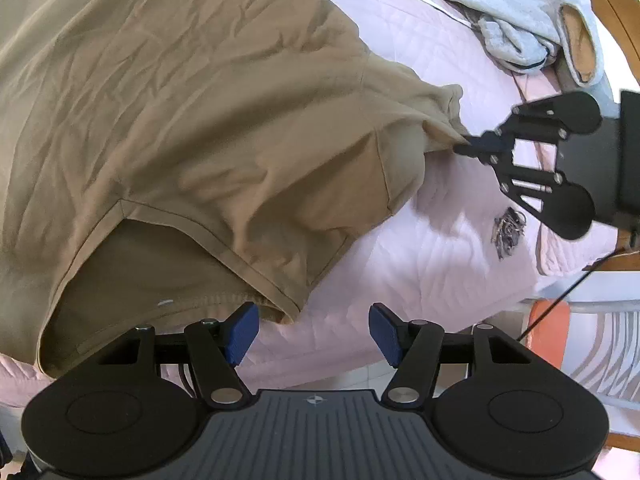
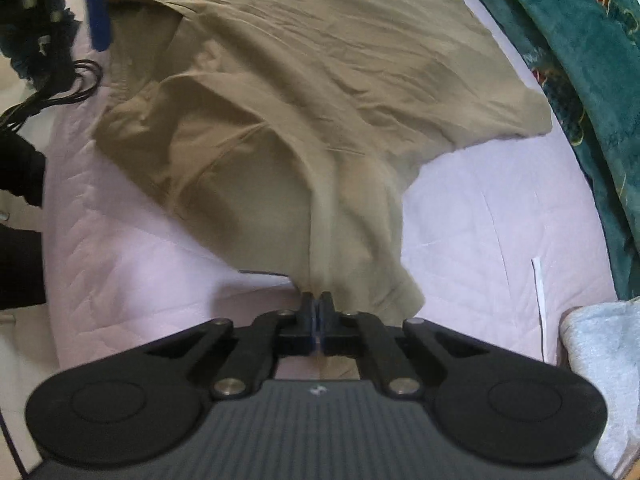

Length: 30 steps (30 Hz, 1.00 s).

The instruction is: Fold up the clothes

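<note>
Tan wrinkled cotton t-shirt (image 1: 180, 112) lay spread over the pink quilted bedspread (image 1: 432, 248), sleeve tip pinched tight in the right gripper (image 2: 318, 312); left gripper (image 1: 314, 330) hung released just beside the collar.

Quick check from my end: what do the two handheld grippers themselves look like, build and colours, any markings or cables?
Both match. The left gripper has black linkage arms with silver pivot pins, blue ribbed finger pads, two round black discs and a grey ribbed deck bearing a small compass-like mark. The right gripper is the same build, its pads dark blue. Thin black cables hang near the left gripper in the right wrist view.
</note>
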### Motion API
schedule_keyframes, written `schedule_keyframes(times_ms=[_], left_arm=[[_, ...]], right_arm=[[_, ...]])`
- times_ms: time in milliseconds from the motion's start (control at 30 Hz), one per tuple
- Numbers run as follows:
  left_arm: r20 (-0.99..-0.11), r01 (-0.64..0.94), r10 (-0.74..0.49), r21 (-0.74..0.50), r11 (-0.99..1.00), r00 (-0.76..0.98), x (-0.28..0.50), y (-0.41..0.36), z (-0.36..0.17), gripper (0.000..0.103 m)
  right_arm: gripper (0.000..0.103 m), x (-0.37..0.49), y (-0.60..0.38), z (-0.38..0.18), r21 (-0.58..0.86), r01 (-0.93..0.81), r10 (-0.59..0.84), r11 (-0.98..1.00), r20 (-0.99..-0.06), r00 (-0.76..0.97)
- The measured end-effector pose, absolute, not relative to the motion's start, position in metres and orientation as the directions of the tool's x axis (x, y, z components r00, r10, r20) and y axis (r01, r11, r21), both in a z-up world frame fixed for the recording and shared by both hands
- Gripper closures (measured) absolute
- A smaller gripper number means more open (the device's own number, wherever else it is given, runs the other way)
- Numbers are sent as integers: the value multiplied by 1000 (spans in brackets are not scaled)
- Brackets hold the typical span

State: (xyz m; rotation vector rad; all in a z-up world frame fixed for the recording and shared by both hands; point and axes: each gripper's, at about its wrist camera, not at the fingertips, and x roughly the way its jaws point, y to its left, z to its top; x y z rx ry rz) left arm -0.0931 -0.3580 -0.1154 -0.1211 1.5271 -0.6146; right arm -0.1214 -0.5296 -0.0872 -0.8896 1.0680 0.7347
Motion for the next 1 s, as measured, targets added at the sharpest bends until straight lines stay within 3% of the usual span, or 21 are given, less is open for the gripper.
schedule_keyframes(times_ms=[267, 333, 400, 467, 533, 600, 633, 733, 933, 967, 1000], left_arm=[[-895, 308, -437, -442, 842, -90, -110, -337, -117, 40], [-897, 296, -434, -437, 849, -79, -113, -325, -115, 40], [-901, 274, -430, -429, 860, -62, -116, -309, -112, 40], [-913, 255, -406, -400, 880, -31, -118, -288, -110, 40], [-935, 247, -355, -341, 907, 13, -119, -266, -111, 40], [-961, 249, -269, -246, 937, 61, -121, -244, -117, 40], [-969, 249, -235, -209, 946, 76, -122, -234, -120, 40], [-977, 273, -186, -151, 950, 107, -128, -218, -125, 40], [-968, 301, -191, -136, 944, 160, -135, -211, -142, 40], [-968, 307, -185, -126, 943, 170, -134, -212, -147, 40], [-969, 306, -179, -120, 944, 173, -133, -212, -152, 40]], right_arm=[[101, -171, -522, -98, -184, -882, 83, 433, -967, 243], [93, -174, -524, -97, -187, -842, 37, 506, -971, 237], [73, -177, -526, -90, -230, -767, -29, 599, -963, 267], [69, -176, -527, -70, -201, -665, 0, 719, -957, 290], [56, -177, -518, -51, -144, -533, 42, 834, -946, 322], [36, -185, -495, -46, -113, -410, 57, 905, -924, 379], [34, -188, -482, -49, -87, -373, 75, 924, -914, 398], [34, -200, -436, -71, -11, -360, 146, 933, -903, 405], [35, -205, -393, -113, 39, -244, 143, 969, -893, 426], [39, -204, -393, -116, 42, -219, 135, 975, -891, 433], [51, -204, -392, -119, 39, -195, 122, 980, -890, 440]])
